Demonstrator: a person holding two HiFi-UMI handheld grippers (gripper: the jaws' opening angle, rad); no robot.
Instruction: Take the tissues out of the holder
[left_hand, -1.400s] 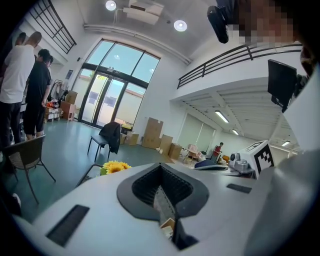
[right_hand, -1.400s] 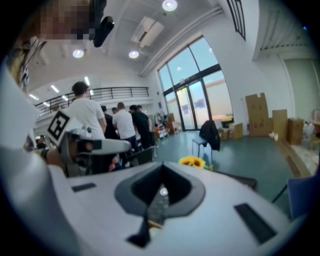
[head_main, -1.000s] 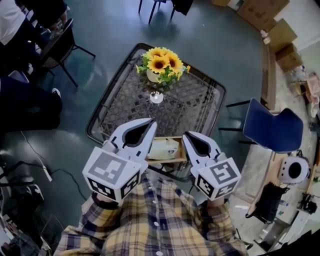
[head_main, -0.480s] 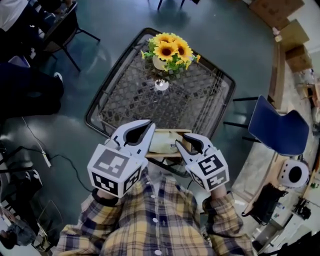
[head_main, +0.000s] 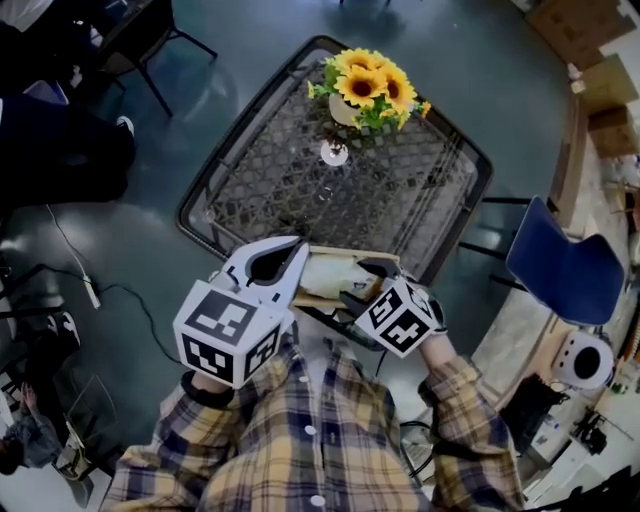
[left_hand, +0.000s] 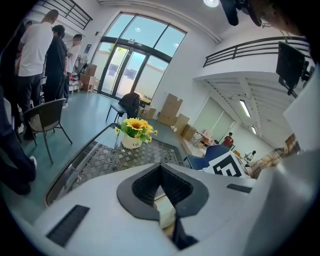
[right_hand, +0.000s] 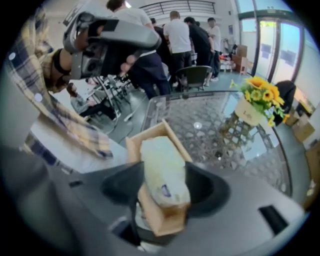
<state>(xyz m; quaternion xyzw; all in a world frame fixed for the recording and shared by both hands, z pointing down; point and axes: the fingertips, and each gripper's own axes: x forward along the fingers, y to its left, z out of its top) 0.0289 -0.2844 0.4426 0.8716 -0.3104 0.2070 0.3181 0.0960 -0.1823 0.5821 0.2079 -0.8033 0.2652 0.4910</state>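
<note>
Right gripper view: right gripper (right_hand: 165, 172) jaws, just opening wide, straddle the tissues (right_hand: 160, 155), not yet pinching. Left gripper (head_main: 298, 248) jaws are closed and empty, so the unheld holder (right_hand: 131, 145) could lift along.

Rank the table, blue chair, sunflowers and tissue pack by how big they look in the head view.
1. table
2. blue chair
3. sunflowers, not far behind the chair
4. tissue pack, partly hidden, so its full size is unsure

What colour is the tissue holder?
Light tan; the open wooden tissue holder shows best in the right gripper view.
</note>
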